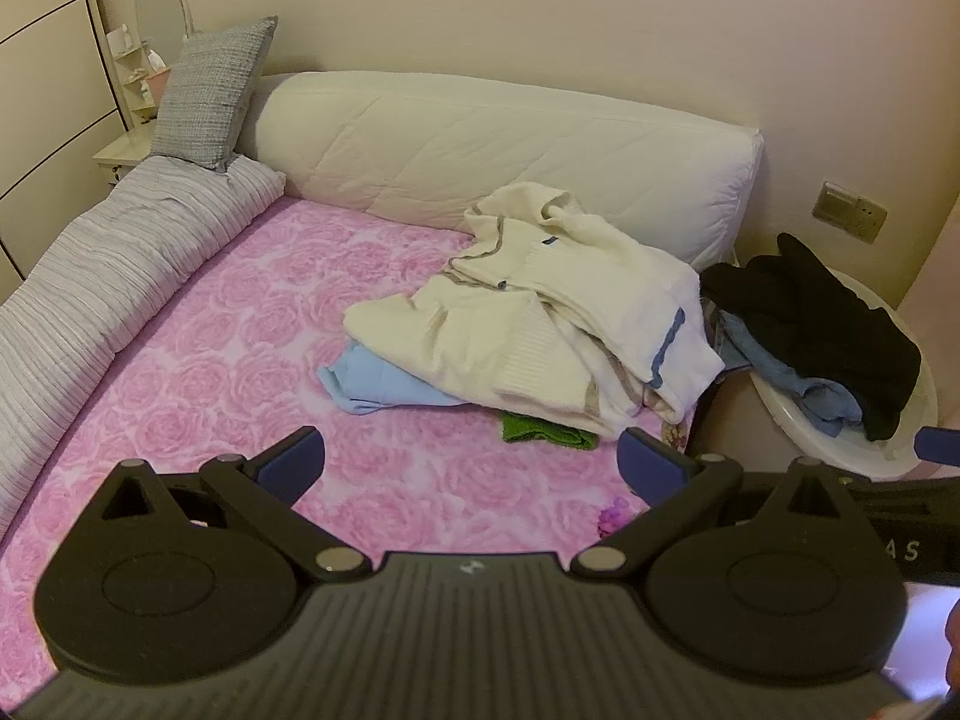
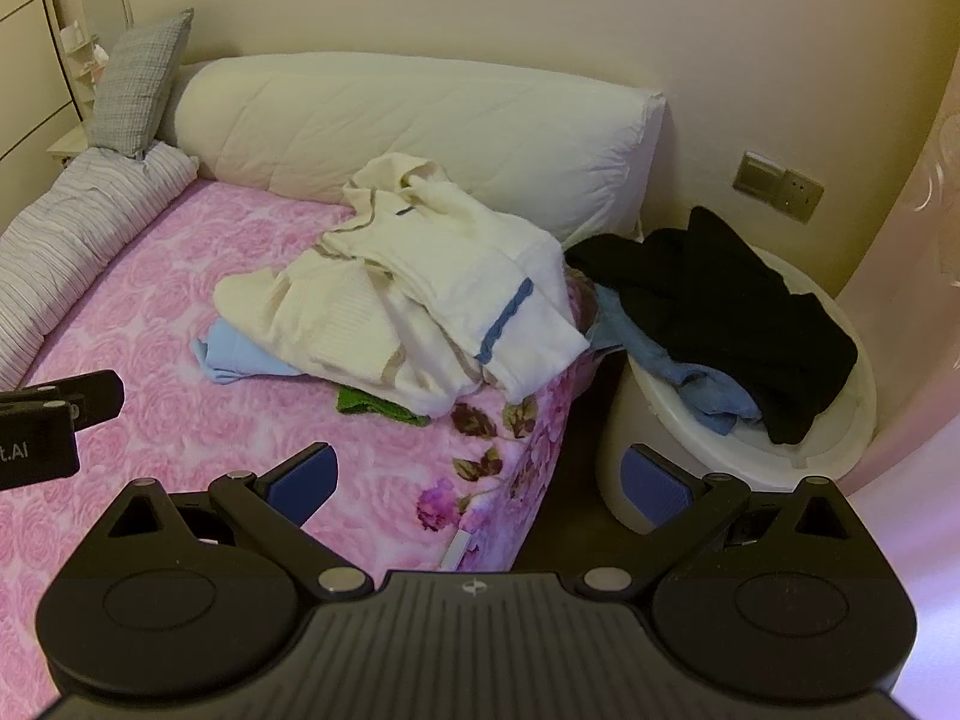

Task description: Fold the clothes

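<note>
While both grippers, left (image 1: 471, 459) and right (image 2: 480, 477), hang spread and empty, the cream sweater (image 1: 540, 324) lies ahead on the bed (image 1: 240, 330).

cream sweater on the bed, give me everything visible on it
The cream knitted sweater with blue trim lies crumpled, unfolded, on the pink rose-print bedsheet near the bed's right edge, close to the white quilted headboard cushion. It looks soft and ribbed, with a blue band on one cuff or hem and grey-beige edging. It sits atop a light blue garment and a green cloth. No gripper touches it.
</note>
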`<state>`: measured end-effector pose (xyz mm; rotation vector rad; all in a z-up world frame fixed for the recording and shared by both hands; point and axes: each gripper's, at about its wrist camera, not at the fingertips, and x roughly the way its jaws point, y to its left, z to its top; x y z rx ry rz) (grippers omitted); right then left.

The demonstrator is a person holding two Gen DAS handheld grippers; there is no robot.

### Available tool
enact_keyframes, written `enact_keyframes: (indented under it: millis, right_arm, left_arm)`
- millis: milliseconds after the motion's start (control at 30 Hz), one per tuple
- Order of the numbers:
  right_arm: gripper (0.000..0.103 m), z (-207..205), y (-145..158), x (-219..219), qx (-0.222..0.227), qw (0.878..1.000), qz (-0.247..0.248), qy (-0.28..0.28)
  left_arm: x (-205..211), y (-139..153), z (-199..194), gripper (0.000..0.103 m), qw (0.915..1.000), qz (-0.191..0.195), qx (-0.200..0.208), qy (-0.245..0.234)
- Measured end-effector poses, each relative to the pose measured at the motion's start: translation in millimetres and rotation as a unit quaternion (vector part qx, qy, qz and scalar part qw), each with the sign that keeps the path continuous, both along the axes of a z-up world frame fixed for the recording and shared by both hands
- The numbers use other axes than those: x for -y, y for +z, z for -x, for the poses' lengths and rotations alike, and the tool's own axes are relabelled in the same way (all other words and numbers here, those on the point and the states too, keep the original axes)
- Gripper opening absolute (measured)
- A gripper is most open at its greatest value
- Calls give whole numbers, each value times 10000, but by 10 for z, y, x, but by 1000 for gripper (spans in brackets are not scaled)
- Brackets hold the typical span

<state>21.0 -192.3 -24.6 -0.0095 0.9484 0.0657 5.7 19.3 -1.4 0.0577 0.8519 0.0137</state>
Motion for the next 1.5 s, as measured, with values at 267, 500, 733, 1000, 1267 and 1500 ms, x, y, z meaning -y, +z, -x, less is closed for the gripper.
enact_keyframes:
  millis: [267,500,733,1000,1267,1500]
  right_arm:
    - [103,-19,53,-86,16,10000,66,-64]
    - [103,-43,114,-158,46,9999,110,-95]
    - [103,-73,146,-234,51,9998,125,-120]
    - [103,-76,137,-282,15,9997,167,-189]
    - [103,-157,120,-300,-44,9994,181,-299]
    - [103,-284,46,-336,-143,9993,175,-312]
  left_arm:
    - [-87,-7,-19,103,10000,61,15,-70]
    - [-170,-11,-27,103,9999,98,36,-98]
    - [-247,-1,-71,103,9998,112,43,-127]
    - [-340,-31,-104,103,9996,187,-2,-209]
    - [-333,-94,-210,103,9994,208,-65,-276]
    - [-368,-149,-337,103,9993,218,-157,-247]
